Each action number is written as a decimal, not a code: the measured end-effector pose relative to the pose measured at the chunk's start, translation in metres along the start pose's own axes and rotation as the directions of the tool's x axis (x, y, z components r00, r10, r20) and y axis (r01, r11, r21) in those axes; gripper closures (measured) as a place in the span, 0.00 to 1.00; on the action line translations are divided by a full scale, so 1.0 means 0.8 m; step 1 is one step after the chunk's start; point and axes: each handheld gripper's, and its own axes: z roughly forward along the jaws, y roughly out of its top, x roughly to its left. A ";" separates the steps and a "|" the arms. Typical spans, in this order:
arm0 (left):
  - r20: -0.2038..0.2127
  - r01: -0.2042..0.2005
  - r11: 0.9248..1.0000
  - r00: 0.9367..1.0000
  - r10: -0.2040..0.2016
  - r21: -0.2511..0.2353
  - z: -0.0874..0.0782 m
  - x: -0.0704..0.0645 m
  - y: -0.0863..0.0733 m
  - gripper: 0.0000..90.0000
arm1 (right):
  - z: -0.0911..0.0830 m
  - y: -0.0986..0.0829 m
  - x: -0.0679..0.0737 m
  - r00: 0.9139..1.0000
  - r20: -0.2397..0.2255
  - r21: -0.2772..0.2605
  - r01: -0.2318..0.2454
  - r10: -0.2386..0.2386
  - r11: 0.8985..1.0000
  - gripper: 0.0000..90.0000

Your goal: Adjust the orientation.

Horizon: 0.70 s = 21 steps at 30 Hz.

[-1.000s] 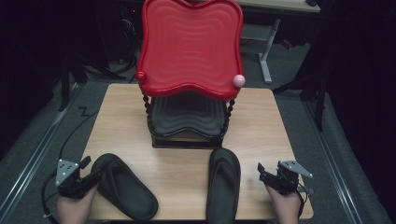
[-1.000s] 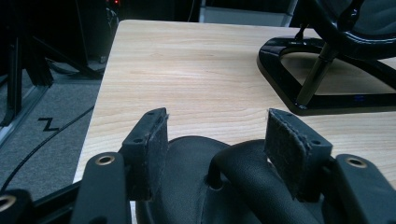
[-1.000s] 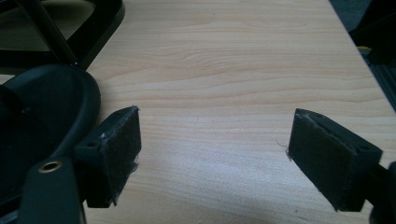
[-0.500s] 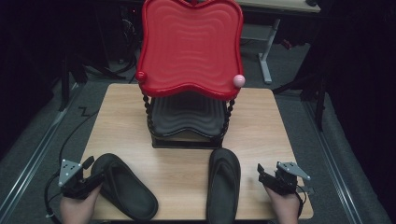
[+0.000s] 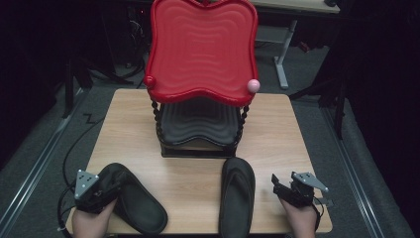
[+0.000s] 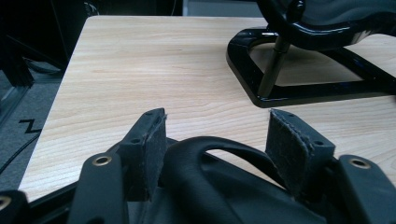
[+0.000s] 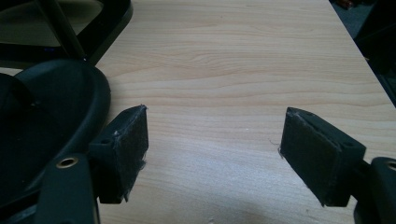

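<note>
The wooden table (image 5: 133,114) carries everything here. Toward its far edge, at the middle, stands a two-tier rack (image 5: 200,148) with a black base frame and twisted black posts; its red wavy tray (image 5: 202,49) sits on top, and a dark tray (image 5: 198,124) lies on the lower level.

Two black sandals lie along the near edge. The left sandal (image 5: 131,198) rests near the near left corner, angled, with one end pointing toward that corner. The right sandal (image 5: 236,198) lies roughly straight, pointing from the near edge toward the rack's base, right of the table's middle.

The left gripper (image 6: 229,140) is held over the outer end of the left sandal. In the left gripper view its padded fingers (image 6: 152,140) stand moderately spread on either side of the sandal's strap (image 6: 219,147), which arches up between them; the left pad is just beside or touching the strap, and a gap shows on the right side. They do not pinch it.

The right gripper (image 7: 212,149) sits near the near right corner, just right of the right sandal. Its fingers (image 7: 126,144) are spread wide over bare wood, holding nothing; the left finger is just beside the sandal's rim, whether touching I cannot tell.
</note>
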 end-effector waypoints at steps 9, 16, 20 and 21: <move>-0.057 -0.048 0.999 0.997 0.048 -0.005 -0.011 -0.022 0.007 0.45 | -0.001 0.004 0.001 0.999 -0.035 -0.023 0.002 -0.003 1.000 0.27; -0.130 -0.050 0.998 0.990 0.053 0.023 -0.022 -0.007 -0.030 0.46 | -0.004 0.006 0.004 0.999 -0.038 -0.037 0.011 -0.012 0.999 0.27; -0.160 -0.040 0.996 0.986 0.053 0.084 -0.021 -0.004 -0.040 0.48 | -0.004 0.004 0.008 0.999 -0.034 -0.032 0.024 -0.025 0.999 0.28; -0.162 -0.045 0.995 0.985 0.058 0.084 -0.022 -0.003 -0.040 0.50 | -0.003 0.004 0.010 0.999 -0.033 -0.029 0.028 -0.029 0.999 0.28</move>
